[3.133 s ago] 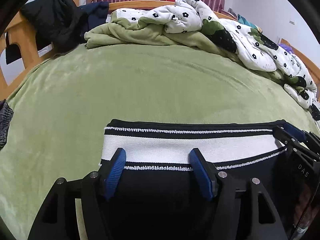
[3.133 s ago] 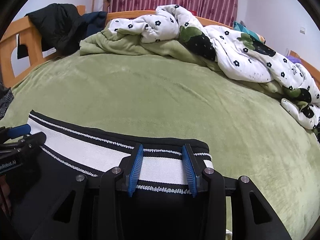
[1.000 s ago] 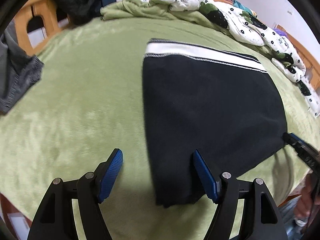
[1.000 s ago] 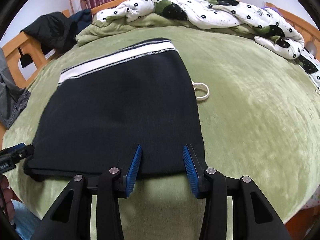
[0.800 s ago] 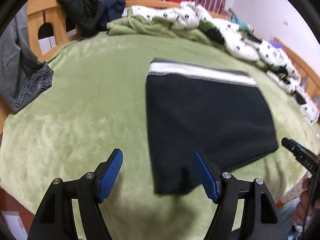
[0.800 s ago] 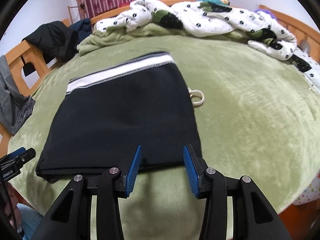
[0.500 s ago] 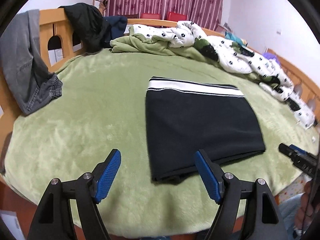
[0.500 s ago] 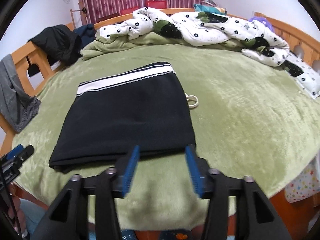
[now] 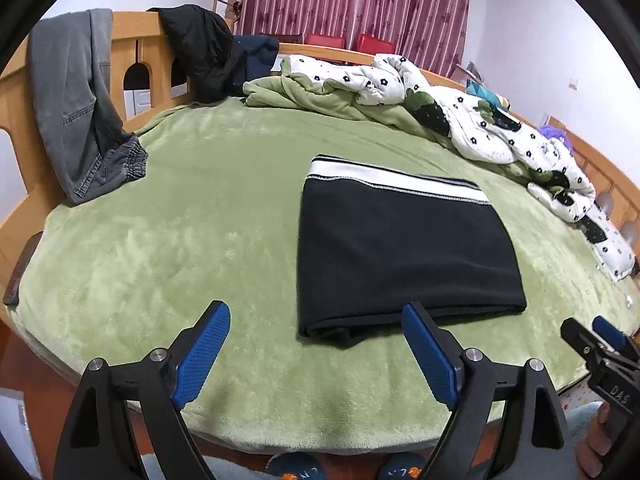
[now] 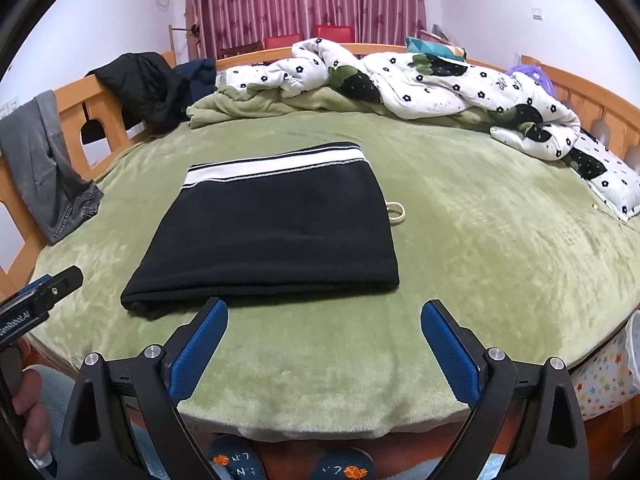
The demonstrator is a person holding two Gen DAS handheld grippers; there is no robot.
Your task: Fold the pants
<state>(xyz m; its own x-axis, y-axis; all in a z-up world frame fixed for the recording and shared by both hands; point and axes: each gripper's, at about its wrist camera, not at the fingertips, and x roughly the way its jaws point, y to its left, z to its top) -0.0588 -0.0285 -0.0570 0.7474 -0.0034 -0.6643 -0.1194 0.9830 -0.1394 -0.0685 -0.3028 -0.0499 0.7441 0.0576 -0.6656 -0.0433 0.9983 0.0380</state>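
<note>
Black folded pants with a white band (image 9: 404, 248) flat on the green fuzzy bed cover (image 9: 200, 220) | white cord loop (image 10: 397, 213) only in right view | left gripper (image 9: 316, 354) apart, holding nothing | right gripper (image 10: 324, 340) apart, holding nothing

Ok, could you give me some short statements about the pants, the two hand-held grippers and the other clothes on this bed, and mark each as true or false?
1. The black pants lie folded on the green blanket. True.
2. The left hand-held gripper is clamped on the pants. False: it is open and holds nothing.
3. The right hand-held gripper is open, apart from the pants. True.
4. The white-striped waistband is at the edge nearest the grippers. False: it is at the far edge.
5. Grey jeans hang over the wooden bed rail. True.
</note>
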